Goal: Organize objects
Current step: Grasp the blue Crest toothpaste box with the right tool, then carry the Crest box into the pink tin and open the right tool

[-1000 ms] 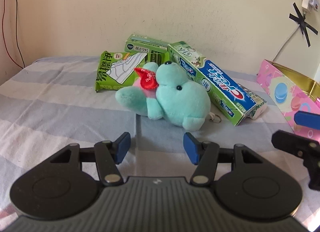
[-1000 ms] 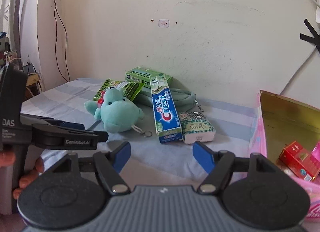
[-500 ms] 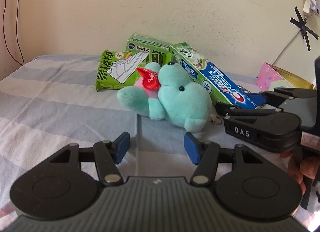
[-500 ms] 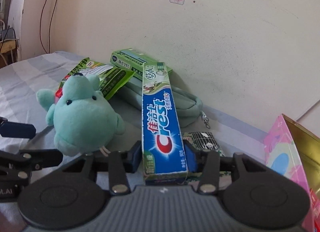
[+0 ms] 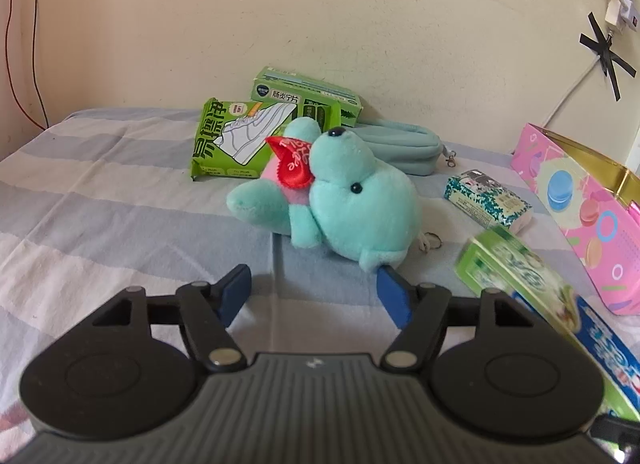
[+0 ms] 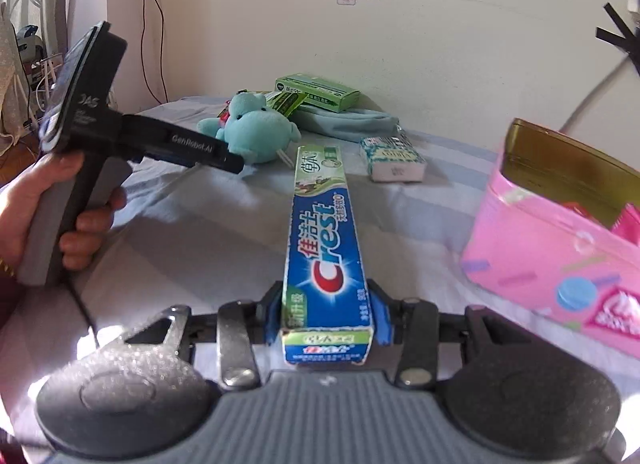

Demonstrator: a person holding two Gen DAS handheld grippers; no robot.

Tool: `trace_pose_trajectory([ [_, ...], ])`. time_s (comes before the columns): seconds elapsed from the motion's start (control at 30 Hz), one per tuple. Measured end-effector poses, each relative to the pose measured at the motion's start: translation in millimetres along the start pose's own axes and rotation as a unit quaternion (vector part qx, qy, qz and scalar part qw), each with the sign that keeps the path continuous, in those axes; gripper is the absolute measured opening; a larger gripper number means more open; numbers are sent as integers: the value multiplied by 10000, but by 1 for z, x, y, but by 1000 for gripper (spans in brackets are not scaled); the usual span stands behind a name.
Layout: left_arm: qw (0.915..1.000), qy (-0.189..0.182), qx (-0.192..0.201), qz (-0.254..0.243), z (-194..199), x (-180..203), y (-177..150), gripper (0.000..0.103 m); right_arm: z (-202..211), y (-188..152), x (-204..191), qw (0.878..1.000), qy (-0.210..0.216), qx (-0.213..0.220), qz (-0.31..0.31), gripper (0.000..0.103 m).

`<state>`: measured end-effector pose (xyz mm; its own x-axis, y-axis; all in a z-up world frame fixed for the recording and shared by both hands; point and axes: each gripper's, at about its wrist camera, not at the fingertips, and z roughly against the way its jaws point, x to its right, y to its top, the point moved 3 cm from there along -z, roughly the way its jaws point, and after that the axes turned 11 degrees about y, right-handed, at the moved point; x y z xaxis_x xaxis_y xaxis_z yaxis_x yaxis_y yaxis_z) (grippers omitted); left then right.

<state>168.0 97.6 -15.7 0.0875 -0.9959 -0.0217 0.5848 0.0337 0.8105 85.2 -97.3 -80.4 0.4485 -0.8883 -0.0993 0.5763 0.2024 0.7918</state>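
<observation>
**Now the toothpaste box heads for the pink box**

Now we hold the toothpaste box [image 6: 326,248] in our right gripper [image 6: 327,318], jaws clamped on its near end, its long axis running straight away from us. The pink box [image 6: 552,240] sits open just to its right, so our right hand is nearer. Left of the toothpaste box, our left gripper [image 5: 314,294] is opening, empty, near the plush toy [image 5: 340,196].

Blue-green toothpaste box [image 6: 326,248] lifted lengthwise, beside teal plush [image 6: 256,132].
</observation>
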Motion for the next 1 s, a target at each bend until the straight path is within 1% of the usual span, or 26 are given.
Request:
trace_pose_trajectory([
  [0.1, 10000, 45, 2, -46, 1, 1, -1, 71, 24, -20, 4, 9999, -29, 92, -138, 42],
  [0.2, 9999, 91, 0, -98, 2, 2, -2, 72, 34, -31, 8, 9992, -60, 253, -311, 46],
  [0.3, 9997, 158, 2, -166, 3, 3, -4, 74, 35, -30, 8, 9988, -61, 312, -379, 47],
  [0.47, 9997, 179, 23, -192, 6, 4, -5, 74, 36, -31, 8, 9987, -52, 360, -348, 56],
  [0.83, 9989, -84, 118, -438, 13, 17, -7, 74, 41, -34, 4, 9972, 106, 461, -583, 60],
  [0.87, 9987, -272, 139, -417, 15, 20, -7, 74, 41, -34, 3, 9971, 134, 459, -585, 59],
  [0.9, 9978, -574, 74, -334, 15, 24, -6, 74, 41, -35, 2, 9971, 154, 452, -598, 57],
  [0.93, 9946, -1007, -75, -224, 14, 29, -5, 75, 41, -35, 2, 9969, 155, 459, -612, 51],
  [0.97, 9910, -1312, -188, -167, 13, 37, -5, 75, 42, -35, 2, 9968, 135, 463, -643, 46],
  [1.0, 9891, -1444, -216, -179, 12, 45, -3, 75, 42, -35, 2, 9966, 118, 465, -665, 44],
])
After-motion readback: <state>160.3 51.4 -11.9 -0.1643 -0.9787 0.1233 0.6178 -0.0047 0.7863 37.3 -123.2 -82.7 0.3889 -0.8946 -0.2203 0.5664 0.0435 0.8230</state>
